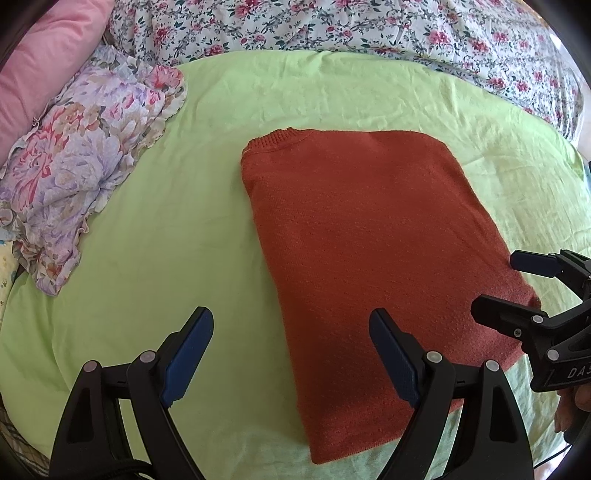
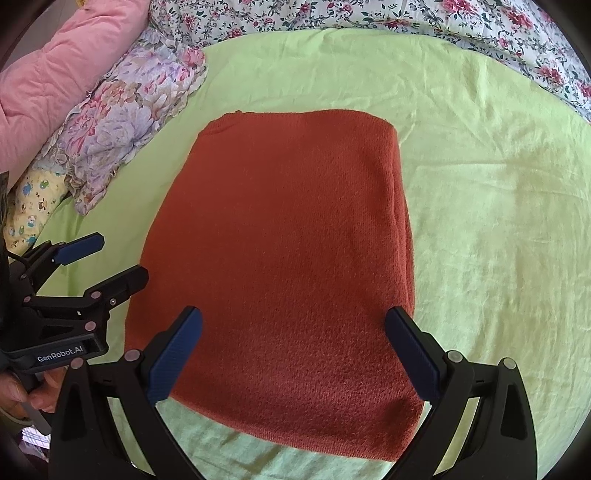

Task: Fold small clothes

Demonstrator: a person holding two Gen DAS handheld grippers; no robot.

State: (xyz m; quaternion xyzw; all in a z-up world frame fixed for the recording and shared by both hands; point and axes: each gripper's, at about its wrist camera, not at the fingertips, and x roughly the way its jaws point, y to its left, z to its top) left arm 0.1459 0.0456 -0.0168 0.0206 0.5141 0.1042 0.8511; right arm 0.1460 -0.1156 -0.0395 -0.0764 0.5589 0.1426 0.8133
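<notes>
A rust-orange knit sweater [image 1: 369, 236] lies folded into a rectangle on the light green sheet [image 1: 177, 229], its ribbed collar at the far left corner. My left gripper [image 1: 291, 332] hovers open over the sweater's near left edge, with nothing between its blue pads. In the right wrist view the same sweater [image 2: 280, 258] fills the middle. My right gripper [image 2: 293, 332] stands open above its near end, empty. Each gripper appears in the other's view: the right gripper [image 1: 517, 284] at the sweater's right corner, the left gripper [image 2: 107, 258] at its left side.
A crumpled floral cloth [image 1: 85, 162] and a pink pillow [image 1: 40, 62] lie at the far left. A flowered bedspread [image 1: 332, 29] runs along the back. A yellow printed cloth [image 2: 33, 206] peeks out at the left. A hand [image 2: 26, 391] holds the left gripper's handle.
</notes>
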